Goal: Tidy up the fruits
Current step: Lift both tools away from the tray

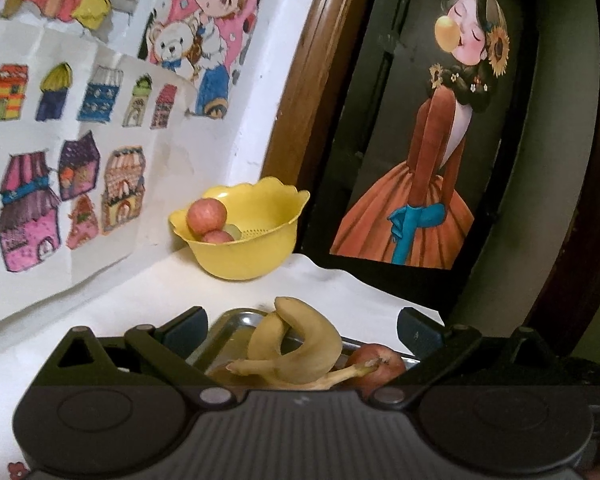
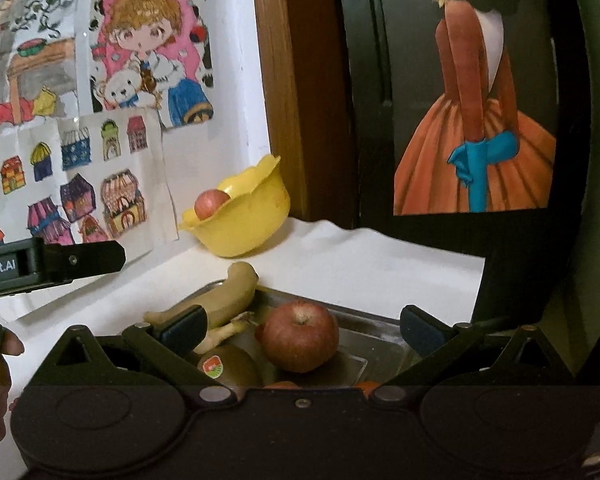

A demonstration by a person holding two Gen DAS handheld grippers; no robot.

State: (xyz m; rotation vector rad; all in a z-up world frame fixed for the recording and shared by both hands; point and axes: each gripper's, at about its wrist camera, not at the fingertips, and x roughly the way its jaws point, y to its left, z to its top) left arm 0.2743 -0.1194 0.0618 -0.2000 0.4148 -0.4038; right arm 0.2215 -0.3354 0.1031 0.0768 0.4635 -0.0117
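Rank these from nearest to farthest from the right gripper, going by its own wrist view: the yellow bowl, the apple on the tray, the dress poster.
1. Apple on the tray: nearest, lying between the open fingers of the right gripper.
2. Yellow bowl: farther back and to the left, near the wall, holding another apple.
3. Dress poster: farthest, upright behind the table on the right.

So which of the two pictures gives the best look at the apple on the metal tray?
The right wrist view. There the apple sits whole in the tray, stem up, between the open claw's fingers. In the left wrist view the same apple peeks out only partly, behind the bananas and the claw's body.
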